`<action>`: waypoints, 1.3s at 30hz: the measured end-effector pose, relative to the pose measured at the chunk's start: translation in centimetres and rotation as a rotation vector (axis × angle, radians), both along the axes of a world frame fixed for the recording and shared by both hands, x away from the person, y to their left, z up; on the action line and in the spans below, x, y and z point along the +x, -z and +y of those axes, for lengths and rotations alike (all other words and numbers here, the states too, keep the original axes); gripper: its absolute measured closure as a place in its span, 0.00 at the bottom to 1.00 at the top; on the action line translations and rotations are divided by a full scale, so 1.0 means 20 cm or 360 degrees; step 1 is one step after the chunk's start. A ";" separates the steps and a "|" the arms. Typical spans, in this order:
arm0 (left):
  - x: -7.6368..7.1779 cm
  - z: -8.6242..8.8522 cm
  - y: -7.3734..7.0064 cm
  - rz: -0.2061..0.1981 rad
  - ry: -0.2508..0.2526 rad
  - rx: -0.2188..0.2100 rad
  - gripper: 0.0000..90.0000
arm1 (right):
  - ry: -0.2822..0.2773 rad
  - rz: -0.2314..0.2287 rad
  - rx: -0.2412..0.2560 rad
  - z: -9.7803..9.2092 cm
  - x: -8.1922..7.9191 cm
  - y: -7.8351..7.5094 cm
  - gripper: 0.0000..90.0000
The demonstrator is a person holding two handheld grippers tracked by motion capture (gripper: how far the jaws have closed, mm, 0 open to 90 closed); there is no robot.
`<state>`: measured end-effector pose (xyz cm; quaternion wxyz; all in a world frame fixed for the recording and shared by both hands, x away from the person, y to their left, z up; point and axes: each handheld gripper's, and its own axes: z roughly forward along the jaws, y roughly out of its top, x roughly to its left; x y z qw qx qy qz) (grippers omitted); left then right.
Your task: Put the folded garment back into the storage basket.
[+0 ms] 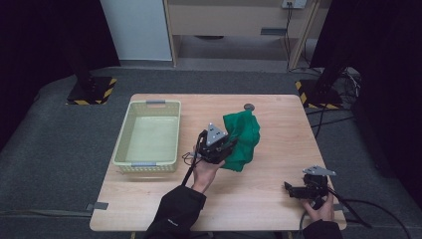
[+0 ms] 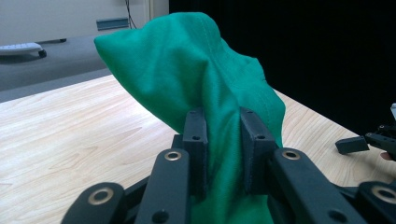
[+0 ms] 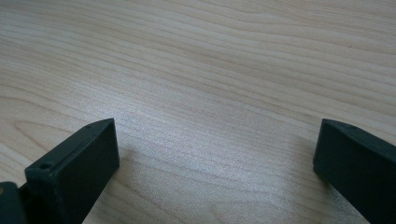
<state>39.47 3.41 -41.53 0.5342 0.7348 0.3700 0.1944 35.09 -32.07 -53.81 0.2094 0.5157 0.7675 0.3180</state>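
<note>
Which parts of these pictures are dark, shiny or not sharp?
High view: surroundings dark, the table evenly lit. Left gripper view: the green cloth is sharp, the left gripper slightly soft at the bottom, background black. Right gripper view: pale glare on the wood between the right gripper fingers.

In the left gripper view the green cloth (image 2: 205, 93) runs off the bottom edge, and the part pinched between the jaws of the left gripper (image 2: 223, 149) is hidden by them. In the high view that gripper (image 1: 222, 149) covers the cloth's (image 1: 244, 137) near-left part. A small grey round thing (image 1: 249, 107) at the table's (image 1: 259, 199) far edge is too small to identify.
</note>
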 end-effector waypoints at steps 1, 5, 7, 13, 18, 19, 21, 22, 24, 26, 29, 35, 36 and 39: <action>0.00 0.00 0.00 -0.0001 -0.0002 -0.0003 0.84 | 0.0000 0.0000 0.0000 0.00 0.00 0.00 0.00; -0.01 0.03 -0.01 -0.0010 -0.0011 -0.0001 0.84 | 0.0000 0.0000 0.0000 0.00 0.00 0.00 0.00; -0.01 0.05 -0.02 -0.0014 -0.0016 -0.0003 0.84 | 0.0002 0.0002 0.0001 0.00 0.00 0.00 0.00; -0.02 0.08 -0.03 -0.0021 -0.0025 -0.0006 0.84 | 0.0002 0.0003 0.0001 0.00 0.00 0.00 0.00; -0.03 0.11 -0.05 -0.0033 -0.0037 -0.0005 0.84 | 0.0002 0.0003 0.0000 0.00 0.00 0.00 0.00; -0.03 0.12 -0.05 -0.0034 -0.0039 -0.0005 0.84 | 0.0003 0.0002 0.0002 0.00 0.00 0.00 0.00; -0.03 0.13 -0.06 -0.0038 -0.0044 -0.0005 0.84 | -0.0001 -0.0001 -0.0002 0.00 0.00 0.00 0.00; -0.03 0.14 -0.06 -0.0040 -0.0046 -0.0006 0.84 | 0.0001 0.0002 0.0000 0.00 0.00 0.00 0.00; -0.03 0.15 -0.07 -0.0047 -0.0049 0.0000 0.84 | 0.0002 0.0002 0.0000 0.00 0.00 0.00 0.00; -0.03 0.15 -0.08 -0.0055 -0.0052 0.0000 0.84 | 0.0001 0.0002 0.0000 0.00 0.00 0.00 0.00; -0.04 0.17 -0.09 -0.0065 -0.0055 0.0008 0.84 | 0.0001 0.0002 0.0000 0.00 0.00 0.00 0.00; -0.04 0.20 -0.11 -0.0071 -0.0068 0.0004 0.84 | 0.0001 0.0002 0.0000 0.00 0.00 0.00 0.00; -0.05 0.21 -0.12 -0.0074 -0.0069 0.0004 0.84 | 0.0001 0.0002 0.0000 0.00 0.00 0.00 0.00; -0.05 0.22 -0.12 -0.0080 -0.0067 0.0012 0.84 | 0.0001 0.0003 0.0000 0.00 0.00 0.00 0.00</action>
